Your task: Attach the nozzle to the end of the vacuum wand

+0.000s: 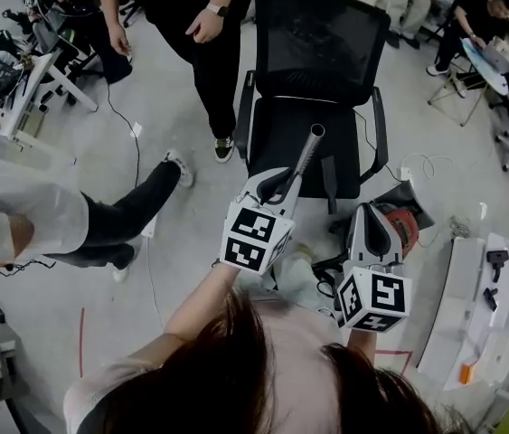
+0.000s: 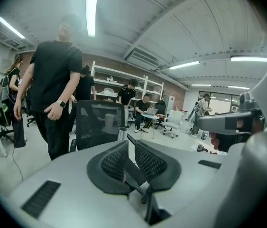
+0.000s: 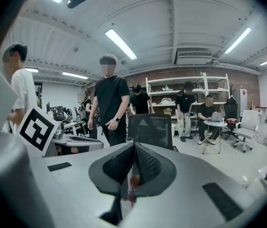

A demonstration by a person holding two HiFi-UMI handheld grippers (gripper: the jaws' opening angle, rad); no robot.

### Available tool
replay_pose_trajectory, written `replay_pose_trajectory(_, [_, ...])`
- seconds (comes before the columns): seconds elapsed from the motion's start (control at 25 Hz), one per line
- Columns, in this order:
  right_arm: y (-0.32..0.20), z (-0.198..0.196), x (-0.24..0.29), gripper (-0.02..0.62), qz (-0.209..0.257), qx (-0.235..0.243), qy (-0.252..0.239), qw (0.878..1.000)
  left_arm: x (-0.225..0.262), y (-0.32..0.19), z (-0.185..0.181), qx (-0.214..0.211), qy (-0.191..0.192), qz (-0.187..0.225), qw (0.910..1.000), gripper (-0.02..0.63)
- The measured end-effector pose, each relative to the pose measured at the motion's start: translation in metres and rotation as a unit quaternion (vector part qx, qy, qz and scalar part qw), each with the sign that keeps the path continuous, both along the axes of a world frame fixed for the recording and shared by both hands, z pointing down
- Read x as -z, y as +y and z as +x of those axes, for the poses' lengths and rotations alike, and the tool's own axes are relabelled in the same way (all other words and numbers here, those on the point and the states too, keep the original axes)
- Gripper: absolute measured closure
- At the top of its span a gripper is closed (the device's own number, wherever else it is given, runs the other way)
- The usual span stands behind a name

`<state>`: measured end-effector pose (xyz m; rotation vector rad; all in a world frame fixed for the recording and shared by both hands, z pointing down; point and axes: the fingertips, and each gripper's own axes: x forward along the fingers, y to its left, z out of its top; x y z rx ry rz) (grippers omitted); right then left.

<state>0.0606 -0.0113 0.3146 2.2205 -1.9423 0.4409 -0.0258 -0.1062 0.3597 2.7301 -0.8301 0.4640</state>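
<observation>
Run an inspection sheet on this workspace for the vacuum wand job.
surface: no bench; work is over the grey floor, facing a black office chair.
job's things: metal wand held, far end bare; red-and-grey vacuum body on the floor; nozzle not identified.
clutter: small dark items on the white unit at right.
grippers: left gripper jaws shut on the wand; right gripper jaws together, a reddish bit in the slit, cannot tell what.
cables: white cable across the floor; another beside the chair.
surroundings: people standing and seated close by.
</observation>
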Motion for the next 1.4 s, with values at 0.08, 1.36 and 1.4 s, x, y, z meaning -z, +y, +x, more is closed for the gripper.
replay_pose_trajectory(0.08, [-0.002,0.010,0.000,0.571,-0.002,0.008,0.001,1.000,-0.003,-0.002,0.007,0.011,0.000,-0.002,0.9999,0.577])
replay_pose_trajectory(1.36, [-0.072,0.107,-0.036,0.571,-0.053,0.102,0.008,0.993,-0.080,-0.076,0.078,0.118,-0.046,-0.036,0.9913,0.471])
replay_pose_trajectory(1.4, [-0.073,0.109,-0.038,0.571,-0.055,0.104,0.009,0.993,-0.082,-0.078,0.079,0.120,-0.048,-0.036,0.9910,0.470])
